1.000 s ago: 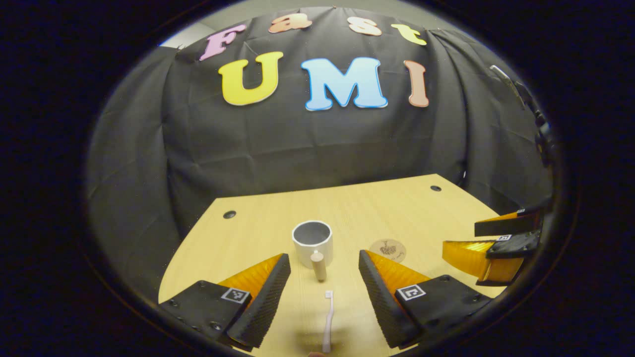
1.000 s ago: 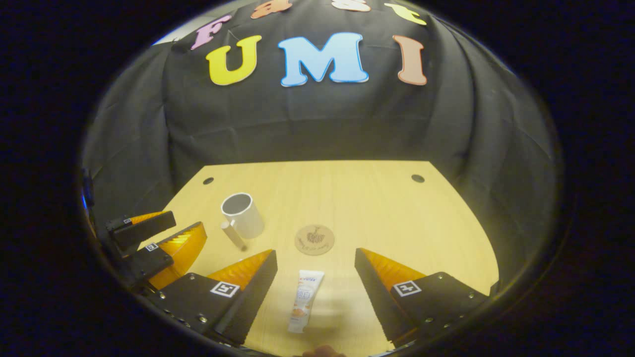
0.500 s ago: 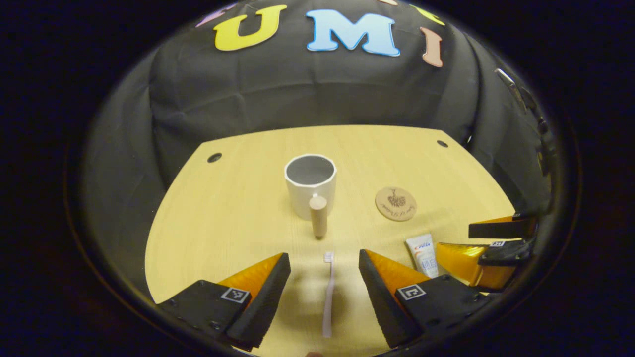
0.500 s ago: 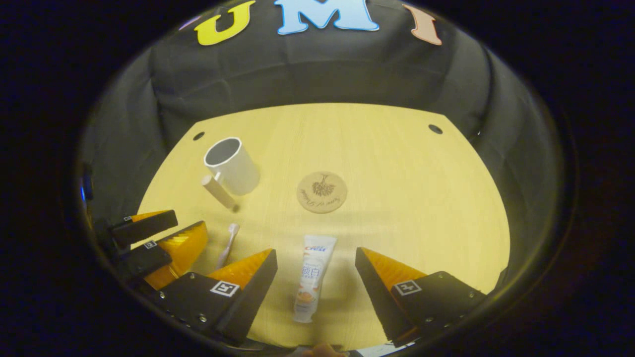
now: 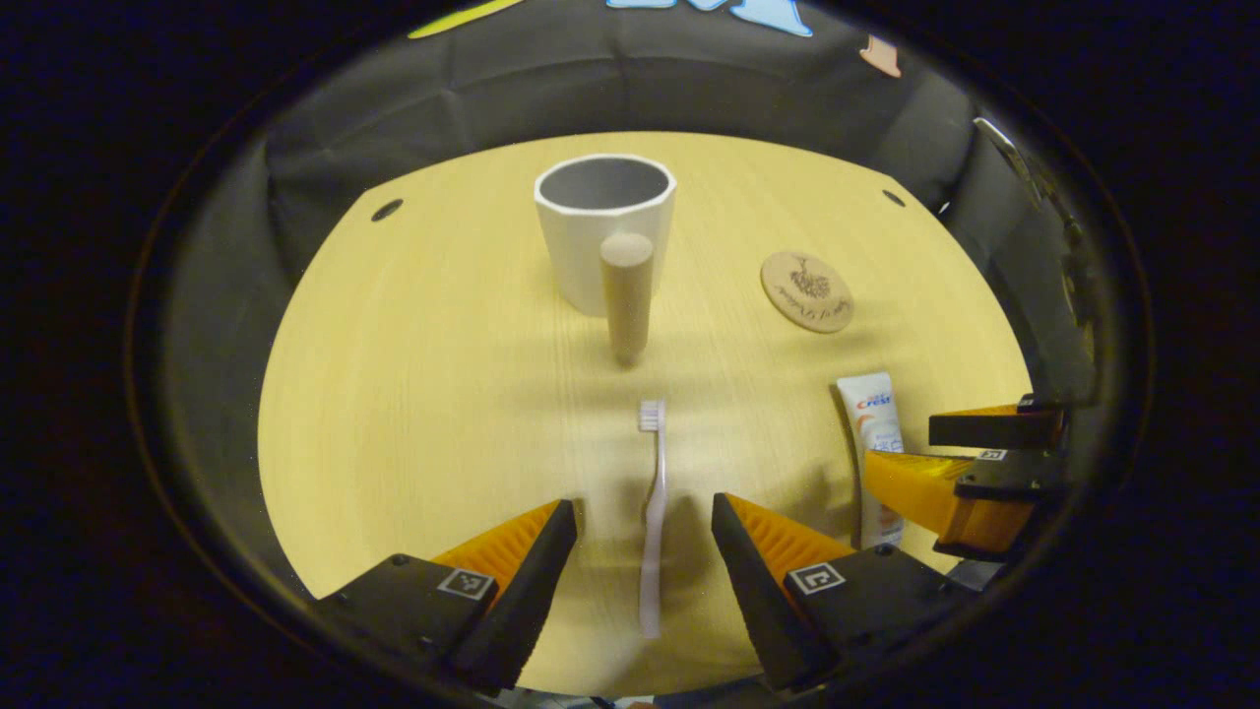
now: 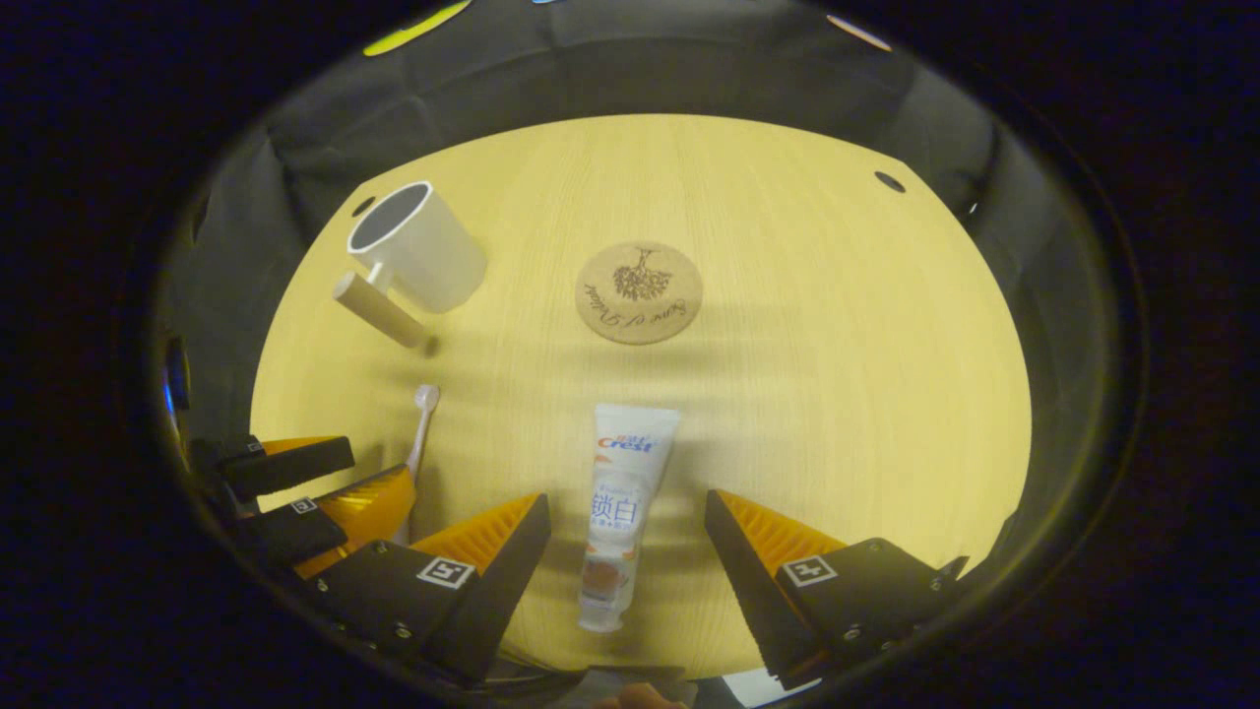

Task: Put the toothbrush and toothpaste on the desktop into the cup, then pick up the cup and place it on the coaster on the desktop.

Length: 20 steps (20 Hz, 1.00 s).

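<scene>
Toothbrush (image 5: 652, 512) lies flat on the desktop (image 5: 413, 394), handle between my left gripper (image 5: 642, 551) fingers, spread wide, touching nothing. Thin, stiff, light plastic (likely slippery), so I'd pinch mid-handle. Cup (image 5: 602, 231) stands upright just ahead, wooden handle toward me, which could snag the brush going in. Coaster (image 6: 639, 292) sits right of the cup, apart. Toothpaste (image 6: 618, 507) lies between my right gripper (image 6: 626, 556) fingers, also wide open; soft, squashy tube, I'd grip low near the cap.
</scene>
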{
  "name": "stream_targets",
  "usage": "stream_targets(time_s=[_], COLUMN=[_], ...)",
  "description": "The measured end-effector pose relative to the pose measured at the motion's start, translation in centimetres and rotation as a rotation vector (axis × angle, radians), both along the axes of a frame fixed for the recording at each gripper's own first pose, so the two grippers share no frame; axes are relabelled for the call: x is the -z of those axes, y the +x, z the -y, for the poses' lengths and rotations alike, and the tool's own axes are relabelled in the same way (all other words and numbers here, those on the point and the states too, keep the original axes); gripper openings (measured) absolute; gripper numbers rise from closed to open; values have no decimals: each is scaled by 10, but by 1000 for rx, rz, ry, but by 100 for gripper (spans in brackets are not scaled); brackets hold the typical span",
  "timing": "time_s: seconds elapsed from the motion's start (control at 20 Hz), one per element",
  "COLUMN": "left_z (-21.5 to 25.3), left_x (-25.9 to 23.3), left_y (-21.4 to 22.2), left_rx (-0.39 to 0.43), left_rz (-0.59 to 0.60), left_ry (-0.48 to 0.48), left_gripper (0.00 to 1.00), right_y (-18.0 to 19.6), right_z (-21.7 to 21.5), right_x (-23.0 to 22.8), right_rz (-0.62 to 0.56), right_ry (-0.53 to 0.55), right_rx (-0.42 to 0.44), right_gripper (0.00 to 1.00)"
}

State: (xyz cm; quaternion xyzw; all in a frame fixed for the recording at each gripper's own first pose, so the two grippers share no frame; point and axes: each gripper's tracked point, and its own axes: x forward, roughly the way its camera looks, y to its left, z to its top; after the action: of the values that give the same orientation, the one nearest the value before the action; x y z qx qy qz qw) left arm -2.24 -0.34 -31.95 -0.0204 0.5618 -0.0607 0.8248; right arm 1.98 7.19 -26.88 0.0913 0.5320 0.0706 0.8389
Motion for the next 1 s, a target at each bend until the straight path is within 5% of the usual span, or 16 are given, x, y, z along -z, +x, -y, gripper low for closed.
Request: stream_targets(time_s=[0.55,0.65,0.7,0.75,0.85,0.95,1.0], left_z=[-2,-1,0,0,1,1,0], left_x=[24,22,21,20,22,22,23], left_y=[-6,-6,-6,-4,-5,-4,-2], left_rx=[50,59,66,72,75,85,66], left_rz=[-119,-121,-122,-122,-124,-123,-115], left_ry=[51,52,51,52,51,52,44], left_gripper=[90,80,66,61,48,50,55], right_y=[-3,-4,-4,-4,-4,-4,-3], right_z=[-11,-12,-10,-12,-9,-7,-6], right_x=[24,26,26,27,29,30,29], right_rz=[-127,-138,-138,-143,-144,-147,-144], right_ry=[8,11,5,7,-12,-20,-22], right_rx=[-30,-31,-28,-29,-27,-22,-28], right_gripper=[96,93,92,81,79,63,63])
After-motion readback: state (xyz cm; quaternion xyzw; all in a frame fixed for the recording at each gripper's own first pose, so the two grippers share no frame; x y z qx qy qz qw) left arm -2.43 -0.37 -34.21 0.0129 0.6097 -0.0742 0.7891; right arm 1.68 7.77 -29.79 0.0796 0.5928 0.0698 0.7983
